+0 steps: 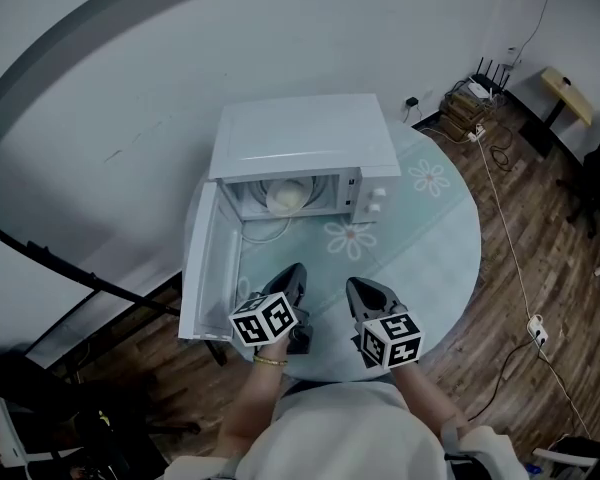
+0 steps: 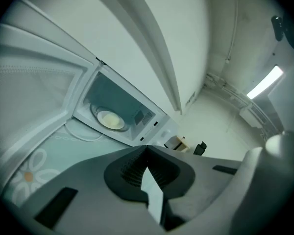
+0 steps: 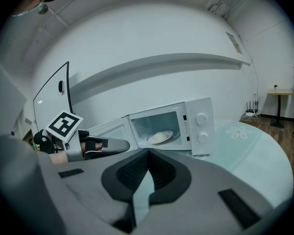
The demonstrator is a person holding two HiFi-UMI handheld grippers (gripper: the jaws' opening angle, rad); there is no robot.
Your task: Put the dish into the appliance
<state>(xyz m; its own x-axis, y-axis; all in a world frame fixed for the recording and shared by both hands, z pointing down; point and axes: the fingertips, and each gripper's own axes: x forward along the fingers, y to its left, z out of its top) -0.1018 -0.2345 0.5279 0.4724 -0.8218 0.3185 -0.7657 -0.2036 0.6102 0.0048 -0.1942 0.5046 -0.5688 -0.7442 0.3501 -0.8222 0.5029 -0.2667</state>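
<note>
Resting inside the open microwave (image 1: 310,138), the dish (image 1: 288,198) lies straight ahead of the left tongs (image 1: 294,270) and right tongs (image 1: 353,284), both clenched on nothing above the tabletop (image 1: 430,228), with the swung-out door (image 1: 200,268) nearer the left tongs.

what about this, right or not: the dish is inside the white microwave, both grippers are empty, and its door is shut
Not quite. The door stands open, swung wide; the head view shows it. The rest holds: the dish is inside the white microwave, and the left gripper and right gripper are empty.
</note>
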